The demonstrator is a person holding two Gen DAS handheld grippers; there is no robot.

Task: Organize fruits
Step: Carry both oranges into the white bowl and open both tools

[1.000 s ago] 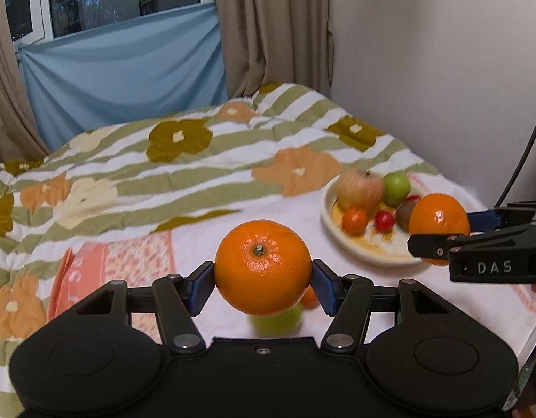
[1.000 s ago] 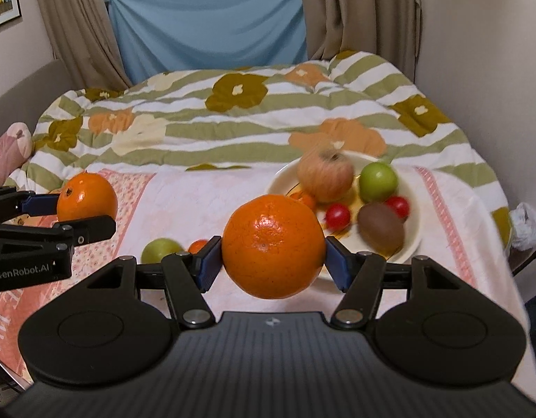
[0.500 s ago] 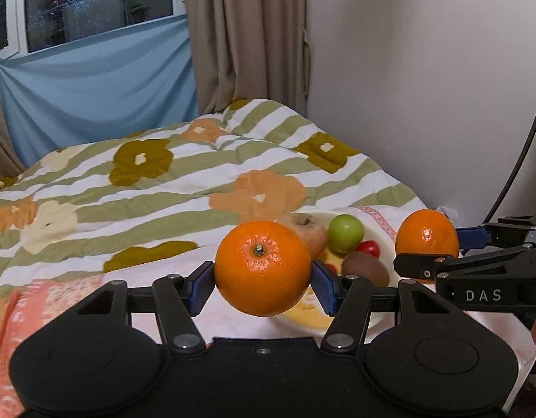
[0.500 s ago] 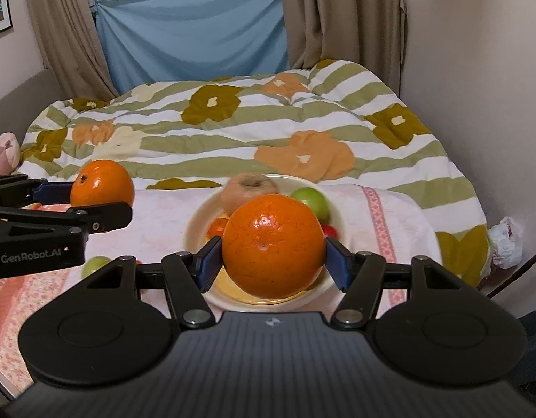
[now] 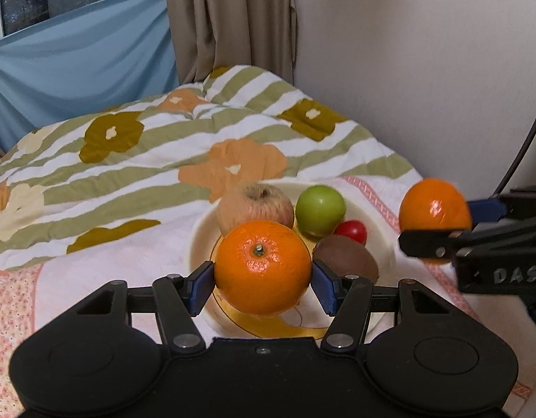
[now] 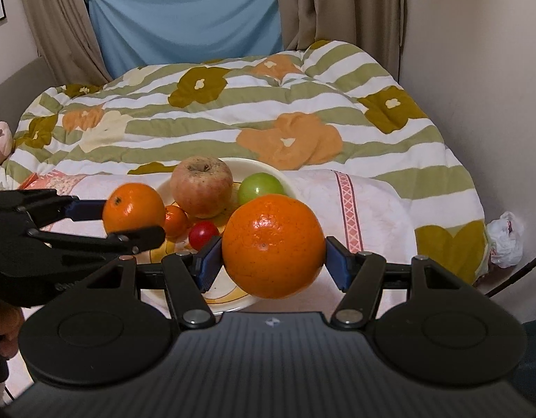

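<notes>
- A bed is covered by a striped floral quilt (image 6: 233,132), over whose near end a pale pink patterned cloth (image 5: 104,261) is spread.
- A blue sheet (image 6: 188,17) is hung between beige curtains (image 5: 229,17) behind the bed.
- A cream plate (image 5: 202,233) is set on the pink cloth, beside the wall.
- The left gripper (image 5: 262,284) is clamped on an orange (image 5: 262,266), stem end up, which is held above the near part of the plate.
- The right gripper (image 6: 273,261) is clamped on a second orange (image 6: 272,245), which is held at the plate's right edge.
- On the plate, a dull reddish apple (image 6: 202,186) is placed at the back, with a green fruit (image 6: 261,186) just to its right.
- A kiwi (image 5: 344,256) is seen at the plate's right, near a cherry tomato (image 5: 351,231).
- A small tangerine (image 6: 175,221) is seen left of the tomato in the right wrist view.
</notes>
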